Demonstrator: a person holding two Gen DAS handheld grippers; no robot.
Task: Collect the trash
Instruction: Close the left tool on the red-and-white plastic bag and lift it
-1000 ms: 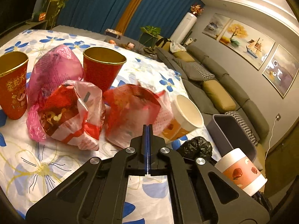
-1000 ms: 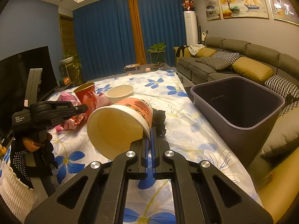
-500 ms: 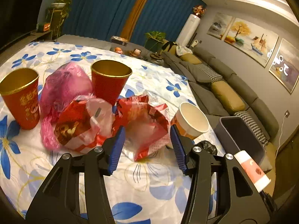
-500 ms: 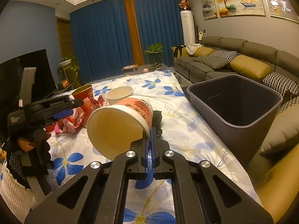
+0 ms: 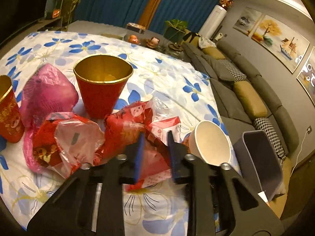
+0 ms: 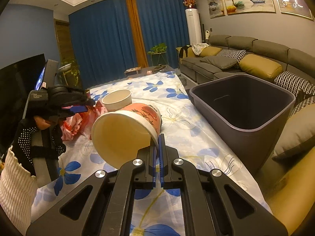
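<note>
My left gripper (image 5: 155, 153) is open, its blue-padded jaws standing either side of a crumpled red-and-white plastic bag (image 5: 137, 125) on the flowered tablecloth (image 5: 161, 74). A second red bag (image 5: 65, 143) and a pink bag (image 5: 45, 90) lie to its left. My right gripper (image 6: 157, 149) is shut on the rim of an orange-and-white paper cup (image 6: 126, 129), held tilted above the table, left of the grey bin (image 6: 244, 106). The left gripper also shows in the right wrist view (image 6: 76, 108) over the bags.
Two red cups with gold rims (image 5: 102, 86) (image 5: 7, 114) stand behind the bags. A white paper bowl (image 5: 212, 143) sits right of the bag, also in the right wrist view (image 6: 117, 99). The bin (image 5: 261, 161) stands off the table's right edge beside a grey sofa (image 6: 246, 59).
My left gripper opened from shut, moved forward and down onto the red-and-white bag, and its jaws have narrowed since half a second ago. My right gripper keeps the cup, nearly still.
</note>
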